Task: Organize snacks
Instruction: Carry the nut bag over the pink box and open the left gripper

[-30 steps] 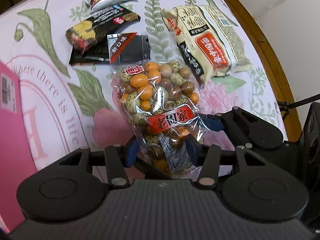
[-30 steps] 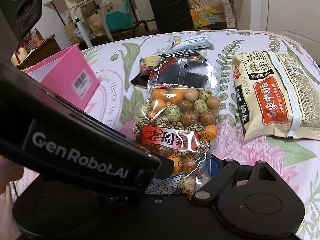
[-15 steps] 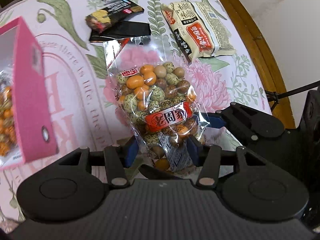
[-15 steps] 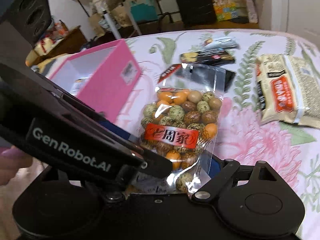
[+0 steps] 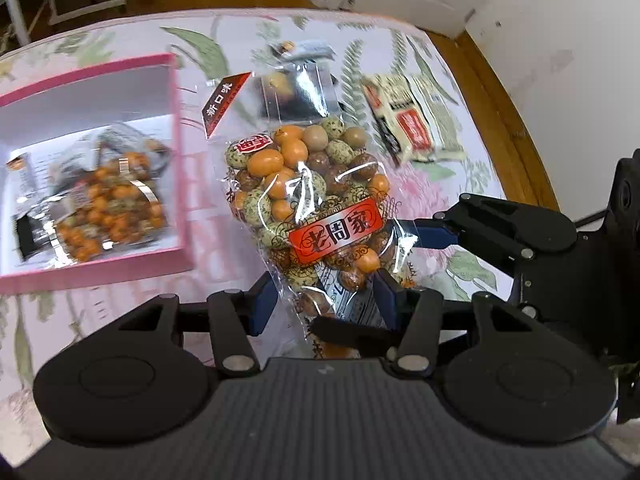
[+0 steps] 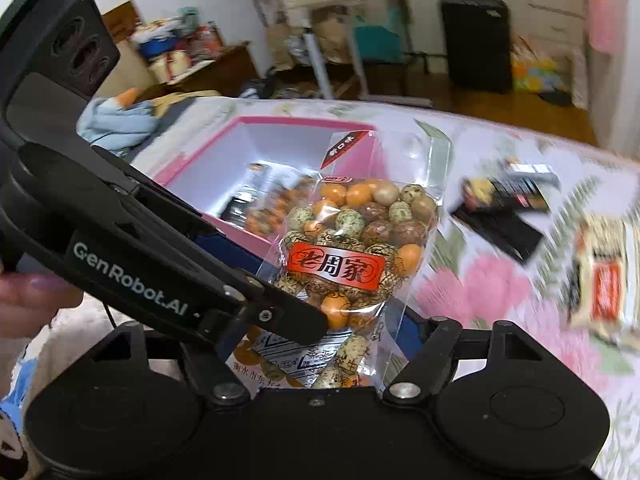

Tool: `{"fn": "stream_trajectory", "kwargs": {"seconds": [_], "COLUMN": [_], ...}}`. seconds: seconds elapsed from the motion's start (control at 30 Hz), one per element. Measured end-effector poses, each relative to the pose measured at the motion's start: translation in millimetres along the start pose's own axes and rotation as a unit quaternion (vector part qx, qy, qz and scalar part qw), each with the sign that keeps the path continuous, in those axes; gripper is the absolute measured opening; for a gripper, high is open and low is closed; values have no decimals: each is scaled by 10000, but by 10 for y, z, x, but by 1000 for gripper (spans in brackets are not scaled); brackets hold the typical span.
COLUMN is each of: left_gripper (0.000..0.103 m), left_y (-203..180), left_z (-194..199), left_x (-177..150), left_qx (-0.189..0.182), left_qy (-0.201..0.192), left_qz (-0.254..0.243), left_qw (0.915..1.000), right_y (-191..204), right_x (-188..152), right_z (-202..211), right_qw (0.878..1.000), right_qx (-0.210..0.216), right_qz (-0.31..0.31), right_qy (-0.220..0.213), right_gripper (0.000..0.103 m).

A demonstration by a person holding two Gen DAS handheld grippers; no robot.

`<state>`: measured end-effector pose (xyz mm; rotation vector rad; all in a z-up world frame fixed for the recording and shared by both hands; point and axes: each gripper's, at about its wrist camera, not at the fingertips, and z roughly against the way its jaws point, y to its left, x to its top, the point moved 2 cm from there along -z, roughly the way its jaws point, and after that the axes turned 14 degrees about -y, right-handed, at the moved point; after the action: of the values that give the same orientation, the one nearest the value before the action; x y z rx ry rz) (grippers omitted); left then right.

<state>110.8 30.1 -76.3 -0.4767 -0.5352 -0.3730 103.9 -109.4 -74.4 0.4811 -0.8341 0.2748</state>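
Observation:
A clear bag of coated nuts with a red label (image 5: pixel 316 196) is held in the air by both grippers. My left gripper (image 5: pixel 324 296) is shut on the bag's lower end. My right gripper (image 6: pixel 320 344) is shut on the same end of the bag (image 6: pixel 352 248), and it shows at the right in the left wrist view (image 5: pixel 432 236). The open pink box (image 5: pixel 176 152) lies left of the bag and holds another nut bag (image 5: pixel 108 204). In the right wrist view the box (image 6: pixel 240 148) is behind the held bag.
On the floral tablecloth (image 5: pixel 452 264) lie a beige noodle packet (image 5: pixel 412 120), a white snack bar (image 5: pixel 304 50) and dark packets (image 6: pixel 500 216). The table's wooden edge (image 5: pixel 516 136) runs along the right. Furniture and a black suitcase (image 6: pixel 476 40) stand beyond the table.
Both grippers have carried the nut bag up and left, closer to the pink box. The box's open inside with the other nut bag has come into view.

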Motion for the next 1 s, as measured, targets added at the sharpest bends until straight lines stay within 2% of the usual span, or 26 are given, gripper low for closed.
{"fn": "stream_trajectory", "kwargs": {"seconds": [0.23, 0.4, 0.57, 0.63, 0.73, 0.9, 1.0], "left_gripper": [50, 50, 52, 53, 53, 53, 55], "left_y": [565, 1020, 1495, 1679, 1925, 2222, 2319], "left_z": [401, 469, 343, 249, 57, -166, -255], "left_x": [289, 512, 654, 708, 725, 644, 603], "left_qx": [357, 737, 918, 978, 1073, 1207, 1270], "left_qy": [-475, -656, -587, -615, -567, -376, -306], "left_qz": [404, 730, 1178, 1424, 1887, 2497, 2645], "left_qw": [9974, 9924, 9870, 9830, 9745, 9600, 9555], "right_y": [321, 392, 421, 409, 363, 388, 450], "right_x": [425, 695, 804, 824, 860, 896, 896], "right_z": [-421, -900, -1346, -1500, -1786, -2228, -2373], "right_qw": [9965, 9930, 9894, 9868, 9828, 9669, 9567], "right_qx": [558, 956, 1205, 1316, 1447, 1829, 1946], "right_qz": [613, 694, 805, 942, 1123, 1606, 1927], "right_qy": [-78, -16, 87, 52, 229, 770, 989], "right_gripper": [73, 72, 70, 68, 66, 66, 66]}}
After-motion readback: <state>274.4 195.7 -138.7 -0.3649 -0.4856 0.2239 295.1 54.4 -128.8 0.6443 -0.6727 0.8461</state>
